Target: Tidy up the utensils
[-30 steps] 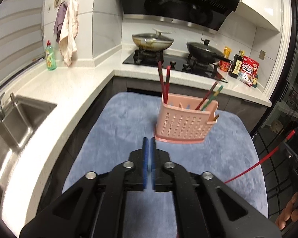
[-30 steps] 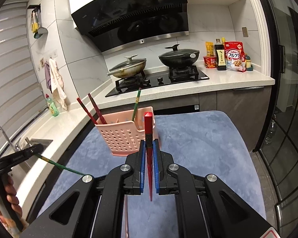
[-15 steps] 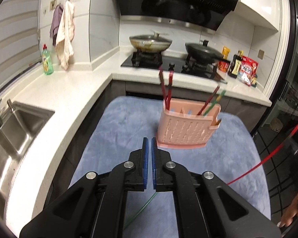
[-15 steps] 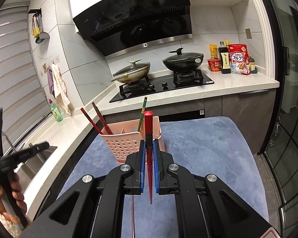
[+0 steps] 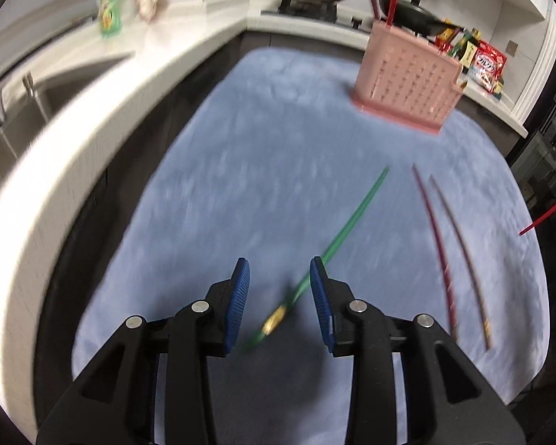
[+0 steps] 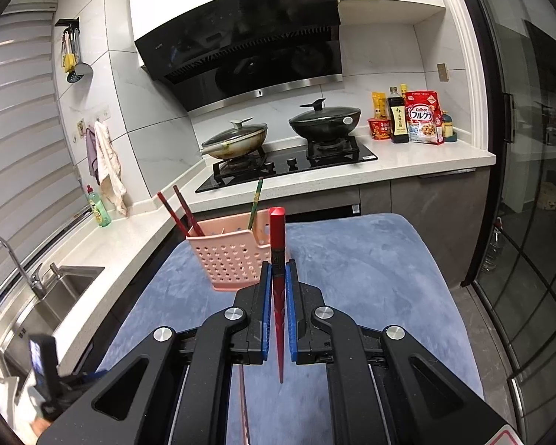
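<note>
In the left wrist view my left gripper (image 5: 280,263) hangs low over the blue mat (image 5: 259,148) with its jaws opening. A green chopstick (image 5: 352,215) runs slantwise between them, close by the right fingertip, and neither pad presses on it. Two dark chopsticks (image 5: 437,244) lie on the mat to the right. The pink holder (image 5: 407,85) stands at the far right of the mat. In the right wrist view my right gripper (image 6: 277,265) is shut on a red chopstick (image 6: 277,237), held upright just in front of the pink holder (image 6: 229,259), which holds two dark red chopsticks and a green one.
A white counter (image 5: 92,141) curves round the mat's left and far sides, with a sink (image 6: 55,289) at the left and a green soap bottle (image 5: 109,11). Two lidded pans sit on the stove (image 6: 289,163). A glass door (image 6: 530,222) stands on the right.
My left gripper has dropped toward the mat and its jaws have come apart; the green chopstick it held is now free below them. The right gripper has drifted slightly, still gripping the red chopstick.
</note>
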`<action>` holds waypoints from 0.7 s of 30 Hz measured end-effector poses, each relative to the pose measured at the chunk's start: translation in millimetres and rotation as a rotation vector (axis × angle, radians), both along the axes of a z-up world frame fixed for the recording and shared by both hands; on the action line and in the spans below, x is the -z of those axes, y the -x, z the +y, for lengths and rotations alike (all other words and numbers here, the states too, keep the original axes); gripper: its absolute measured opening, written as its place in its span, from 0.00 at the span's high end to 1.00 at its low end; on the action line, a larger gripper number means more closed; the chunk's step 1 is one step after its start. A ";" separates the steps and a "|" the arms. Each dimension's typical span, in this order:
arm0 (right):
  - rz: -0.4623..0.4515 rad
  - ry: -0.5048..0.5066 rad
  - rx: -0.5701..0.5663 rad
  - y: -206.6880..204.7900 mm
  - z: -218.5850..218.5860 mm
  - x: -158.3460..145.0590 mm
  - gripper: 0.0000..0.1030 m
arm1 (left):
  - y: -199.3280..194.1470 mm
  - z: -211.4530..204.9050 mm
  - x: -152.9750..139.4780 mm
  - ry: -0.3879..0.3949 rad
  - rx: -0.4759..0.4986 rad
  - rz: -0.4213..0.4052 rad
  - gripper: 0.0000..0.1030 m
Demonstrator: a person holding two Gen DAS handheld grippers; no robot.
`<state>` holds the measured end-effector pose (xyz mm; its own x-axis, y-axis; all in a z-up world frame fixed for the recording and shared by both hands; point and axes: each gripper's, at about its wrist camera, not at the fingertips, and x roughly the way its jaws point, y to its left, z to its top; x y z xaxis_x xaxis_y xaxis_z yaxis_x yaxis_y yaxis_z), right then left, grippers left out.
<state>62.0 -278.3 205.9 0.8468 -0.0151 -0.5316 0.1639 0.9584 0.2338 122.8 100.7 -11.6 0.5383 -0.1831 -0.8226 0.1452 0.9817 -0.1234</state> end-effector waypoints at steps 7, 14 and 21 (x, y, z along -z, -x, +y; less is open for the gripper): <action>0.019 -0.008 0.006 13.5 9.2 2.9 0.93 | 11.0 5.4 27.1 0.007 0.055 0.032 0.68; 0.019 -0.004 0.003 16.1 13.0 2.9 0.93 | 18.7 -3.4 28.9 0.007 0.091 0.017 0.69; 0.022 -0.007 -0.006 19.6 17.3 4.2 0.93 | 32.5 -8.6 30.5 -0.009 0.088 0.008 0.81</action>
<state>42.3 -261.0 201.8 0.8352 -0.0058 -0.5499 0.1628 0.9578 0.2371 90.3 92.1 -42.1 0.5134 -0.2220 -0.8289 0.2303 0.9662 -0.1160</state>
